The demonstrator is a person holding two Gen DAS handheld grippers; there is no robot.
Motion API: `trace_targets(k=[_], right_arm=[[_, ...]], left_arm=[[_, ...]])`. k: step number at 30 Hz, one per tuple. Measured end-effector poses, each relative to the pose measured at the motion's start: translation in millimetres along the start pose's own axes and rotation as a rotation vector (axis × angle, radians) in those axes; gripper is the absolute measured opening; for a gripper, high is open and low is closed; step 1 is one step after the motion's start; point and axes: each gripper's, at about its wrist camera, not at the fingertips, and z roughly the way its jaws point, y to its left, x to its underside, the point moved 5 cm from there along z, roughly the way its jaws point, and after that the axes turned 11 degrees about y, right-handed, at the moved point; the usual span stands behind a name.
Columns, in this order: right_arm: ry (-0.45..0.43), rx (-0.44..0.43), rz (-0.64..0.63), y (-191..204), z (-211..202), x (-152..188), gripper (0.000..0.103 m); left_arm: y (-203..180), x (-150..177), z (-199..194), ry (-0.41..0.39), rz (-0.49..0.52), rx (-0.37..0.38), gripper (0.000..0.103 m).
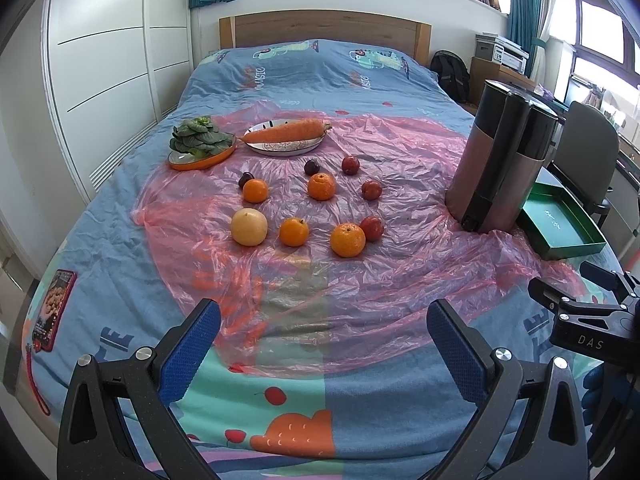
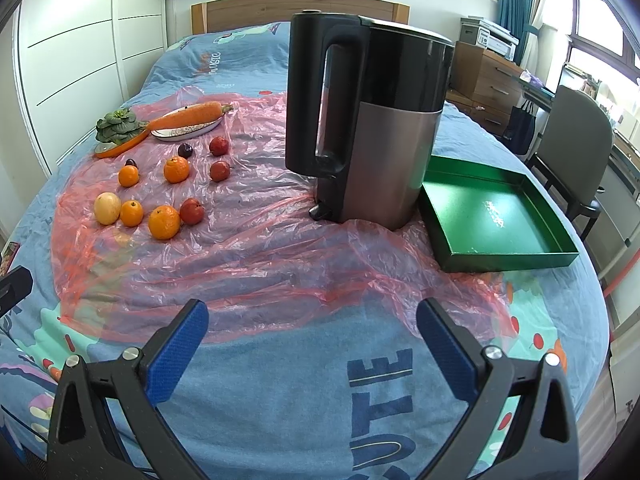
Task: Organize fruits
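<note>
Left wrist view | left hand-held gripper (image 1: pixel 324 346) spread, empty, over the bed (image 1: pixel 360 408) | right hand-held gripper (image 2: pixel 312 338) spread, empty | fruits (image 1: pixel 308 204) loose on pink plastic sheet (image 1: pixel 400 264), left of kettle (image 2: pixel 368 120) | green tray (image 2: pixel 492 216) just right of kettle

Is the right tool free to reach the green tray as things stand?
Probably yes. The right tool is open and empty, and only bare bedspread lies between it and the green tray; the kettle stands off to the side.
</note>
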Motion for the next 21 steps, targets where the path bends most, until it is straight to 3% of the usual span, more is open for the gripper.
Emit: trace_targets(k=[21], right_arm=[[0.002,0.001,0.005,-2.9,0.1,0.9,0.103]], left_arm=[[-15.1,-2.2,-8.1,-0.036,0.076,-0.026,0.101]])
